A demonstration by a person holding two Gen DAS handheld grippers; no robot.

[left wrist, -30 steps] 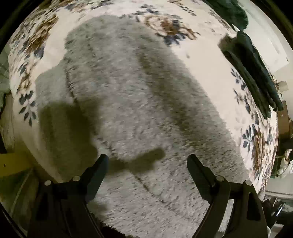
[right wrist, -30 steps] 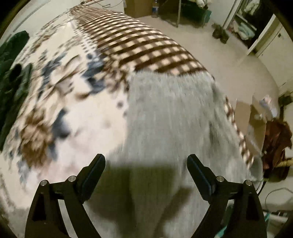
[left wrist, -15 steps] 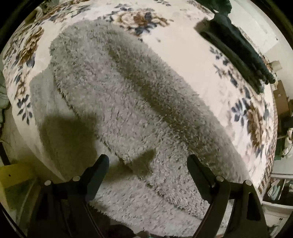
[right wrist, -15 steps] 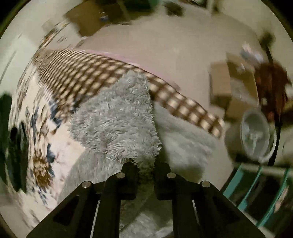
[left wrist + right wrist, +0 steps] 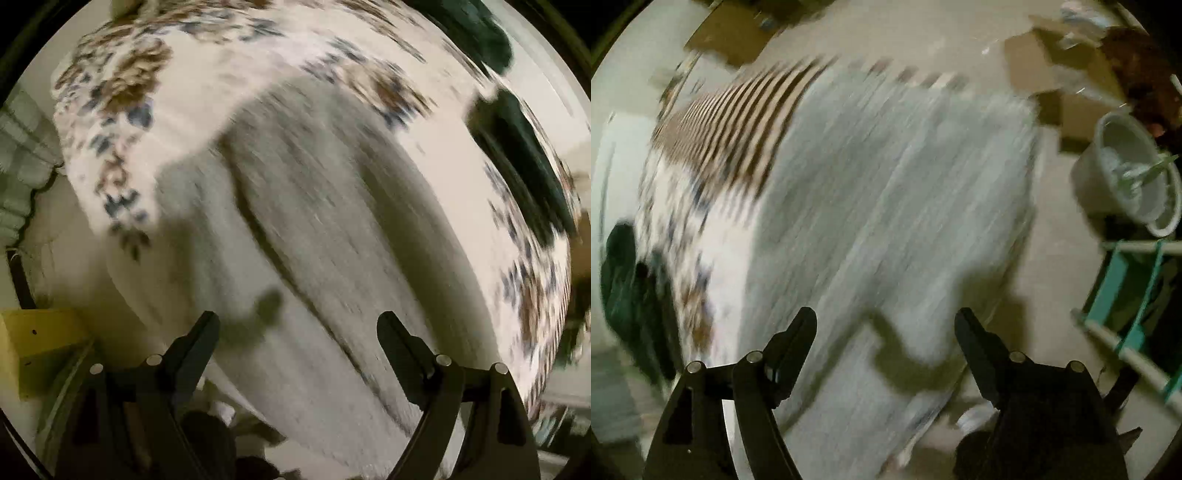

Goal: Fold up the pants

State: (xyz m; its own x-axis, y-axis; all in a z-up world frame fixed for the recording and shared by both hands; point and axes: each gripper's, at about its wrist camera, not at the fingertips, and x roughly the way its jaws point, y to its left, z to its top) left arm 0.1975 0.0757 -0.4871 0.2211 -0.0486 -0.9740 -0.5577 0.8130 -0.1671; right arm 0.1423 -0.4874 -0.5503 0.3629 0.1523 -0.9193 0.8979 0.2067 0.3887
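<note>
The fuzzy grey pants (image 5: 325,206) lie on a floral bedspread (image 5: 177,96), one layer folded over another. Both views are motion-blurred. My left gripper (image 5: 297,328) is open and empty, hovering above the near part of the pants. In the right wrist view the grey pants (image 5: 886,192) spread across the bed to its edge. My right gripper (image 5: 886,325) is open and empty just above them.
Dark green clothes (image 5: 524,155) lie at the far right of the bed and show in the right wrist view (image 5: 624,280) too. A checked blanket (image 5: 738,122) covers the far end. A white bucket (image 5: 1130,177), cardboard boxes (image 5: 1060,74) and a teal rack (image 5: 1134,295) stand on the floor.
My right gripper, shut on a pants end half a second ago, has opened and let it go; the fabric now lies flat. The left gripper stayed open and shifted over the pants.
</note>
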